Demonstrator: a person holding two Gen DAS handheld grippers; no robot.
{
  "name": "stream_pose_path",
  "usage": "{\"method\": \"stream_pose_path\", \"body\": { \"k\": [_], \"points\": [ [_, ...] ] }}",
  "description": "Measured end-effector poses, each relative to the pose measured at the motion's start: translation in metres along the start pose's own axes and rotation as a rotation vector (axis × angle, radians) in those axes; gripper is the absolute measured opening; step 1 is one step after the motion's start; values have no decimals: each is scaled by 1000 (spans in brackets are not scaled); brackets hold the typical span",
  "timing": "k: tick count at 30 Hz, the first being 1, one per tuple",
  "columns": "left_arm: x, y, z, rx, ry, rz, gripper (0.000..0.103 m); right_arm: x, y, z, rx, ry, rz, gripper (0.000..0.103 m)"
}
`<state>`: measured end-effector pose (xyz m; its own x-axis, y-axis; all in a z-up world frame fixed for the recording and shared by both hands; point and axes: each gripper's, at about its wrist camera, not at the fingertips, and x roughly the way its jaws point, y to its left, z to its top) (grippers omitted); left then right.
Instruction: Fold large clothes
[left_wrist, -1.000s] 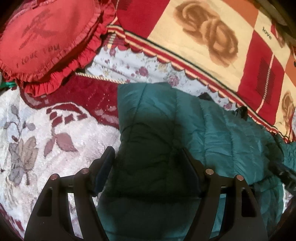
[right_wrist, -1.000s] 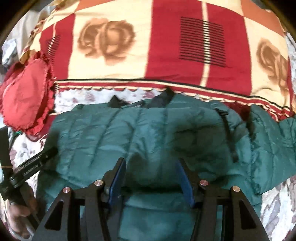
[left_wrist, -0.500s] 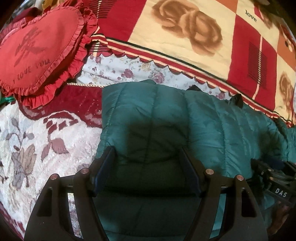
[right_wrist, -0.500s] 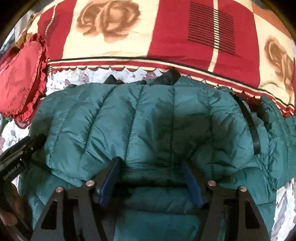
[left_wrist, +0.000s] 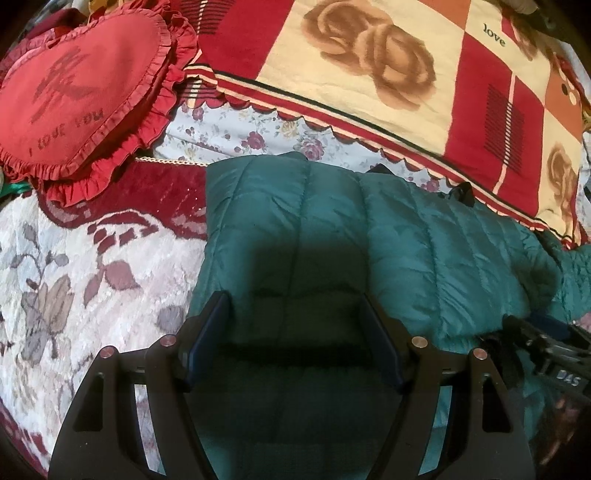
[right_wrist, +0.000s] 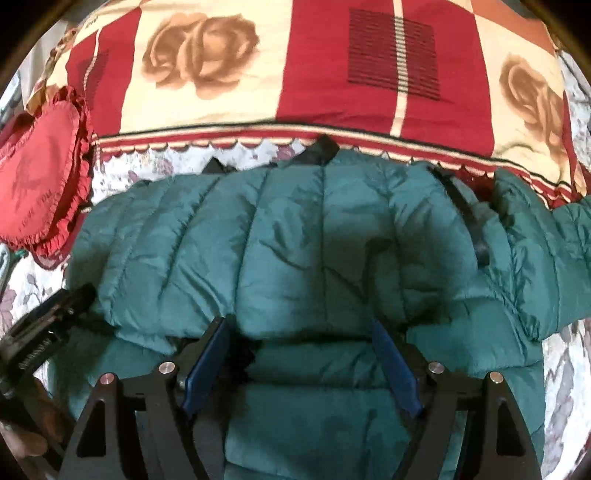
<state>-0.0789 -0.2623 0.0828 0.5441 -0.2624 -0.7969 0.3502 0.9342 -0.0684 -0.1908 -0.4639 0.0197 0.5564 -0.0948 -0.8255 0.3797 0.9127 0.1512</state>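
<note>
A teal quilted puffer jacket (left_wrist: 388, 236) lies folded over on the bed, its dark collar at the far edge; it fills the right wrist view (right_wrist: 295, 240). My left gripper (left_wrist: 293, 306) is open, jaws wide, low over the jacket's left part. My right gripper (right_wrist: 301, 330) is open, jaws wide, at the near fold edge of the jacket's upper layer. A sleeve (right_wrist: 546, 236) lies out to the right. The right gripper shows at the right of the left wrist view (left_wrist: 546, 354); the left gripper shows at the left of the right wrist view (right_wrist: 44, 325).
A red heart-shaped ruffled cushion (left_wrist: 77, 88) lies at the far left. A red and cream rose-patterned blanket (left_wrist: 369, 62) runs along the far side. The white and maroon floral bedspread (left_wrist: 74, 280) lies left of the jacket.
Both grippers have drawn back toward me and lower over the jacket, staying open. The folded-over layer now lies settled on the jacket.
</note>
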Motion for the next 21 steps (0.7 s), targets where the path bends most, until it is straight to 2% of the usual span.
{"method": "stream_pose_path", "body": {
  "k": [5,8,11,18,21],
  "points": [
    [-22,-5,-10,-1,-18,-24,73,-27,-4,-5,38,-24,88,78],
    [-36,-10,-16,0,-31,-41,73,-52,-3,-13,5,-69,81,79],
    [-48,-18,-21,7,-42,-49,73,-66,-6,-21,1,-72,89,83],
    [-70,-29,-35,-15,-37,-91,73,-84,-19,-40,16,-101,51,83],
    [-78,-34,-44,-17,-40,-88,73,-89,-28,-44,37,-101,42,83]
  ]
}}
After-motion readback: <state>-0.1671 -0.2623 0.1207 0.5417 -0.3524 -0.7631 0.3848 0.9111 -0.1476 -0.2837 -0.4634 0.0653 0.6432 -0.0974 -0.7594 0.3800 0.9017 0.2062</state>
